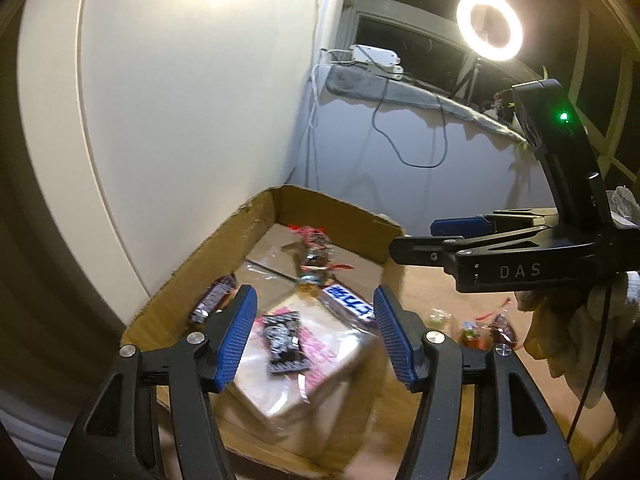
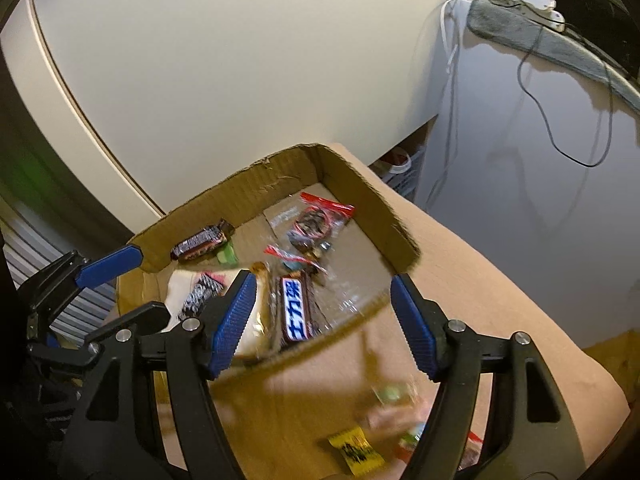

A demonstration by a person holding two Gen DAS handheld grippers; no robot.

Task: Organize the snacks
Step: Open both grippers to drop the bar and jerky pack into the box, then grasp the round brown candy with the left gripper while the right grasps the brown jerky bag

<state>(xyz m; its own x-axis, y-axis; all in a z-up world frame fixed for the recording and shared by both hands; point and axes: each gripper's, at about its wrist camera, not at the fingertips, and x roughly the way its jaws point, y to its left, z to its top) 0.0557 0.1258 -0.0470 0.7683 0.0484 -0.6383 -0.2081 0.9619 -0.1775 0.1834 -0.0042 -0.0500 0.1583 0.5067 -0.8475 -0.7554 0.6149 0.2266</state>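
In the left wrist view the left tool (image 1: pixel 314 336) stands apart at lower centre, nothing clamped, above the cardboard box (image 1: pixel 276 200) mid-frame; a wrapped bread pack (image 1: pixel 320 364) lies inside. In the right wrist view the right tool (image 2: pixel 322 322) stands apart, empty, at lower centre; a blue-labelled bar (image 2: pixel 297 310) lies in the box, a yellow candy (image 2: pixel 354 450) on the worktop (image 2: pixel 500 280) at bottom.

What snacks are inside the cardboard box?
The cardboard box holds a blue-labelled chocolate bar, a dark bar by the far wall, a green sweet, clear red-topped bags and a pale packet. Whatever lies under that packet is hidden.
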